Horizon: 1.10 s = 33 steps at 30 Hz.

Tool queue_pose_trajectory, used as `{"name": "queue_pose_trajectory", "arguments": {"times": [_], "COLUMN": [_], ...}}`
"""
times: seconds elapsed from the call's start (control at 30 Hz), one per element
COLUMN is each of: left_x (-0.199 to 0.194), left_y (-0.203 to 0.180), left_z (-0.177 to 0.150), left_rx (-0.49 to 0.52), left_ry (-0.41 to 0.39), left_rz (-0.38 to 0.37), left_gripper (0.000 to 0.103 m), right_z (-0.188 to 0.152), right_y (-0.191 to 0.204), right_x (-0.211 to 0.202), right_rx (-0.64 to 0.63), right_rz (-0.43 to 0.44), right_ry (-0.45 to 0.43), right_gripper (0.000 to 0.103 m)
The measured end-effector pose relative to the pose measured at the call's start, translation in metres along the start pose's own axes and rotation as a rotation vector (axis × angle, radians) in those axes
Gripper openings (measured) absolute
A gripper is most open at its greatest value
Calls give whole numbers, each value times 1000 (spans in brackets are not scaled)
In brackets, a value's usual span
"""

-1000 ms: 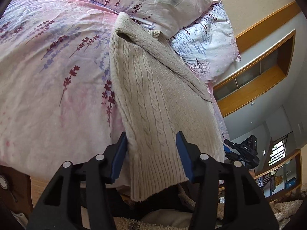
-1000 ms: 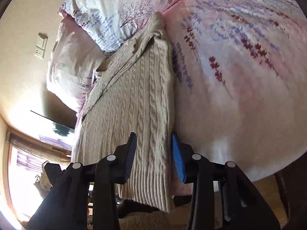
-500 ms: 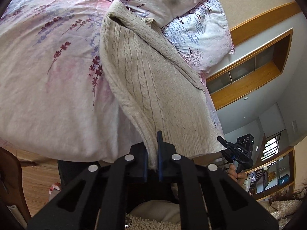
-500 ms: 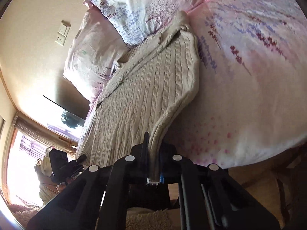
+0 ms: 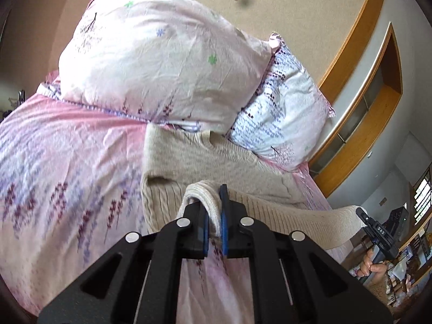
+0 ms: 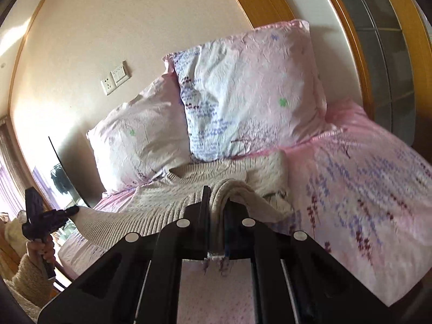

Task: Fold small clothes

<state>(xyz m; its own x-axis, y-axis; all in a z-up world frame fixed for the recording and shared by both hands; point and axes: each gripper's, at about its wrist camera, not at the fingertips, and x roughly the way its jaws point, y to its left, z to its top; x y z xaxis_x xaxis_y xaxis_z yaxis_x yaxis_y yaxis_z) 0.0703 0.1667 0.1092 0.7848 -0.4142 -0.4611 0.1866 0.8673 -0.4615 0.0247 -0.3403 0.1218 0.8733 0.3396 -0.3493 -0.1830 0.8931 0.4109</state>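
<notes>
A cream cable-knit sweater (image 5: pixel 189 162) lies on the pink floral bed, its neck end against the pillows. It also shows in the right wrist view (image 6: pixel 216 174). My left gripper (image 5: pixel 213 216) is shut on one corner of the ribbed hem and holds it raised over the sweater's body. My right gripper (image 6: pixel 217 216) is shut on the other hem corner, also raised. The hem stretches between the two grippers, folded toward the neck end.
Two floral pillows (image 5: pixel 162 62) (image 6: pixel 243 94) lean against the beige wall at the head of the bed. The pink bedspread (image 5: pixel 54 175) spreads to the side. A wooden window frame (image 5: pixel 359 113) and wall switches (image 6: pixel 116 79) are behind.
Both grippers closed on the hem corners, then lifted and carried the hem up the bed toward the pillows, folding the sweater over itself.
</notes>
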Motion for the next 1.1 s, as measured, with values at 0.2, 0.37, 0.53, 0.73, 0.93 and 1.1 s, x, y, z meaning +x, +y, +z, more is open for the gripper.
{"name": "queue_pose_trajectory", "arguments": {"times": [0.2,0.37,0.53,0.73,0.93,1.1], "left_x": [47,103,166,225,262,259], "left_y": [-5,-4,13,36,61,62], "left_z": [54,88,100,93,85,84], "left_rx": [28,49,18,-10,-124,-165], "left_ry": [-36,-47,8,109,190,185], "left_rz": [61,112,142,185,179,126], "left_gripper": [6,6,6,6,8,44], "right_z": [33,61,65,47,42,47], "right_y": [13,5,-18,-54,-79,-87], "right_x": [44,96,158,230,268,271], "right_rx": [-110,-83,-6,139,304,407], "right_rz": [-115,-155,-218,-303,-335,-274], "right_ry": [-78,-81,-10,172,275,288], "right_gripper": [8,8,8,8,12,40]}}
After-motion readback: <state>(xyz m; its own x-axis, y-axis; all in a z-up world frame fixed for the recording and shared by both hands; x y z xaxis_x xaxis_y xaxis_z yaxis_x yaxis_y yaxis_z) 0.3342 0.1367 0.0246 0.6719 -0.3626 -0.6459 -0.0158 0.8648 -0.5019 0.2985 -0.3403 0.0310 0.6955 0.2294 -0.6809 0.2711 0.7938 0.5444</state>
